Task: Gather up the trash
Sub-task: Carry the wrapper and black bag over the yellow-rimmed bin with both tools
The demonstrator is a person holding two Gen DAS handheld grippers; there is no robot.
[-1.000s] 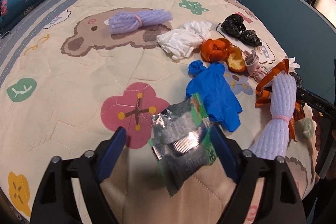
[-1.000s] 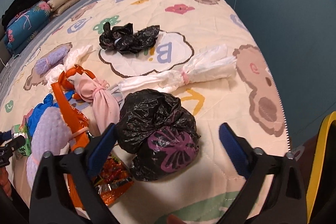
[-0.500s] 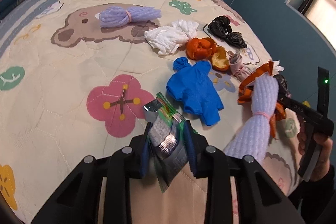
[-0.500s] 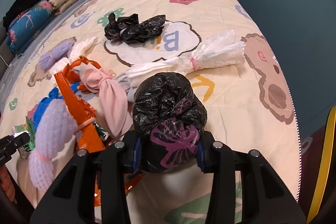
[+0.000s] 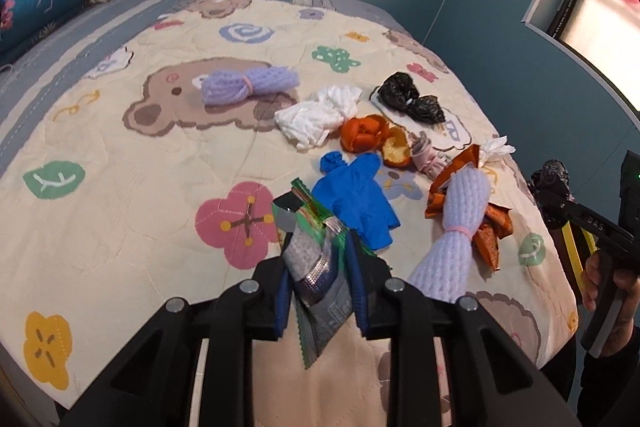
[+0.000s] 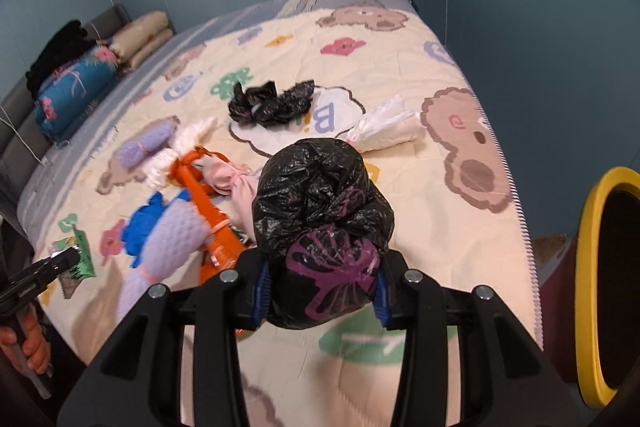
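1. Left gripper [image 5: 320, 269] points down at an angle over the near edge of the bed [image 5: 120, 155]; its blue fingers [image 5: 282, 301] have just been closing and are clamped on a silver-and-green foil wrapper [image 5: 316, 267], which is held above the quilt.
2. Right gripper [image 6: 322, 293] is pitched down the same way near the right side of the bed; its fingers [image 6: 261, 293] have just been closing and grip a knotted black trash bag [image 6: 320, 211] with a purple butterfly print, held above the quilt.
3. The person's right hand [image 5: 612, 291] holds that gripper's handle at the right edge of the left wrist view; the left hand [image 6: 28, 343] shows at the lower left of the right wrist view.
4. Writing: "DAS" on the right gripper's black body in the left wrist view. The quilt's white cloud patch shows blue letters, seen upside down and not readable. Wrapper print too small to read.
5. Trash lying on the bed, counted:
   - 2 purple foam net bundles [image 5: 250, 89] [image 5: 460, 227]
   - 2 white tied bags [image 5: 318, 115] [image 6: 384, 127]
   - 1 black tied bag [image 5: 412, 99]
   - 1 blue glove [image 5: 356, 203]
   - 1 orange peel pile [image 5: 374, 137]
   - 1 pink tied bundle [image 6: 232, 179]
   - 1 orange net bag [image 5: 490, 227], under the nearer purple bundle
6. A yellow-rimmed bin [image 6: 588, 307] stands beside the bed on the right. Folded bedding [image 6: 76, 87] sits at the headboard end.
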